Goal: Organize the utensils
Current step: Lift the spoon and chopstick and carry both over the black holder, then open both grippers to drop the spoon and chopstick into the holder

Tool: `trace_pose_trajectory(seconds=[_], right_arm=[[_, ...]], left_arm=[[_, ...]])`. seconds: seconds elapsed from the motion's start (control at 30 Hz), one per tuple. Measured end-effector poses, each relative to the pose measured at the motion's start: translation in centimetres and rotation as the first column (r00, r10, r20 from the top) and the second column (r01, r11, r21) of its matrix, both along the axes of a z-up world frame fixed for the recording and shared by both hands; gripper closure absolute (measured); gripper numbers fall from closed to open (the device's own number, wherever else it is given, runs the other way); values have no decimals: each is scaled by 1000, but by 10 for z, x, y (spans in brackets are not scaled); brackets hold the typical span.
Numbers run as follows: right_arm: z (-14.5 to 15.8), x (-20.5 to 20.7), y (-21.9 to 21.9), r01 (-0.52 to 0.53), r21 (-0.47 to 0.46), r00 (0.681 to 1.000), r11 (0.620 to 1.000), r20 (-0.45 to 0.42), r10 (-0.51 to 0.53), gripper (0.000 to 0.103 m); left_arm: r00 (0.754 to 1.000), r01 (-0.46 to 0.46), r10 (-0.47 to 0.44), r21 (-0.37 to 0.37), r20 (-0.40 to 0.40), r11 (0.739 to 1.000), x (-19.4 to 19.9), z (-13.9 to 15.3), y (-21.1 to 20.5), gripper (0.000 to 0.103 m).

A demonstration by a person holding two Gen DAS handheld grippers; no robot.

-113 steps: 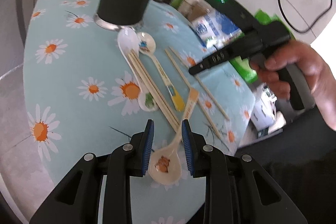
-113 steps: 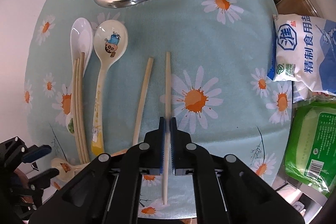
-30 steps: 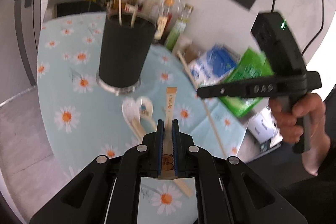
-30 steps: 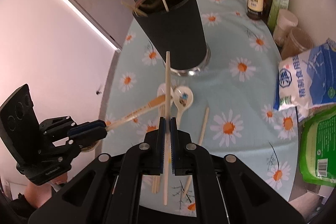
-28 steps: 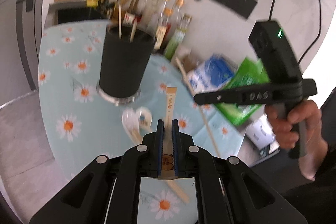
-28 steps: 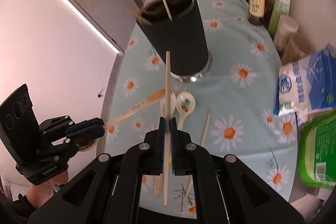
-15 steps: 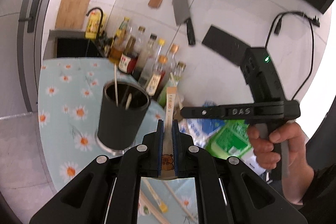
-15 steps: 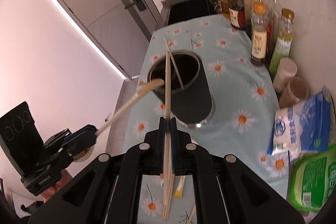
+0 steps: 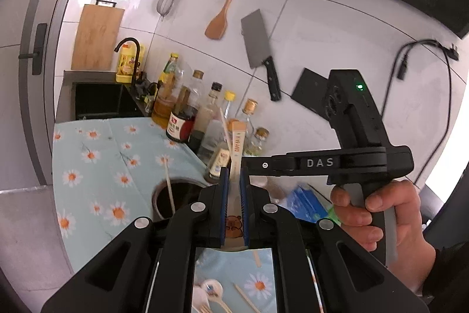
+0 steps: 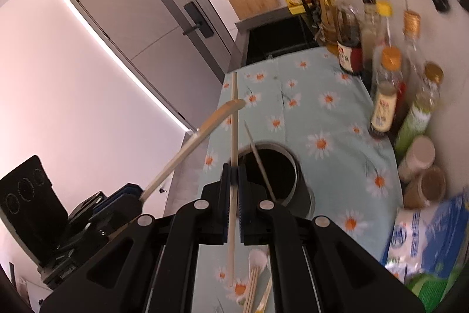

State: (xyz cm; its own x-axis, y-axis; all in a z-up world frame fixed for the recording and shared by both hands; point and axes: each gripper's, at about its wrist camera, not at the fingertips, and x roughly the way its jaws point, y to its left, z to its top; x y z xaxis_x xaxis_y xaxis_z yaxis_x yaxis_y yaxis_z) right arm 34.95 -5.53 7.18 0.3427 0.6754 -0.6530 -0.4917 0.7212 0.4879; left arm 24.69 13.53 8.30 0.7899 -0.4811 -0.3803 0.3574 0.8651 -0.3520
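**Both utensils lifted above the holder**

Left wrist view: left gripper [image 9: 233, 189] clamped on the spoon [image 9: 236, 148], handle pointing up. Raised well off the daisy cloth [image 9: 96, 154] compared with a second ago; black holder [image 9: 164, 195] now low, just ahead, one chopstick already standing in it.

Right wrist view: right gripper [image 10: 232, 187] clamped on a chopstick [image 10: 233, 137], likewise lifted from the table to above the holder's rim [image 10: 296, 166]. More spoons and chopsticks lying on the cloth below. Probably next: tipping both down into the holder.
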Motion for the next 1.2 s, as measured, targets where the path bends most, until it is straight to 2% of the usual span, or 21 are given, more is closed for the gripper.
trace_pose_trajectory(seconds=[0.2, 0.47, 0.77, 0.93, 1.1, 1.2], right_arm=[[15, 40, 14, -11, 27, 999, 1000, 37, 10, 97], [14, 74, 27, -38, 30, 997, 999, 61, 36, 97], [-19, 73, 34, -70, 2, 996, 998, 53, 70, 97], [-26, 67, 34, -84, 4, 994, 996, 70, 84, 97], [-28, 58, 34, -97, 1, 990, 995, 107, 97, 97], [-28, 56, 32, -97, 23, 990, 995, 100, 95, 96]], left_arm=[[1000, 0, 0, 12, 28, 1000, 41, 1, 8, 96], [1000, 2, -2, 4, 26, 1000, 77, -20, 8, 97], [999, 20, -18, 49, -49, 999, 87, -62, -5, 97], [997, 23, -16, 103, -72, 994, 88, -69, -11, 96], [995, 7, 4, 111, -101, 994, 91, -73, -11, 96], [994, 5, 8, 120, -106, 993, 90, -73, -11, 94]])
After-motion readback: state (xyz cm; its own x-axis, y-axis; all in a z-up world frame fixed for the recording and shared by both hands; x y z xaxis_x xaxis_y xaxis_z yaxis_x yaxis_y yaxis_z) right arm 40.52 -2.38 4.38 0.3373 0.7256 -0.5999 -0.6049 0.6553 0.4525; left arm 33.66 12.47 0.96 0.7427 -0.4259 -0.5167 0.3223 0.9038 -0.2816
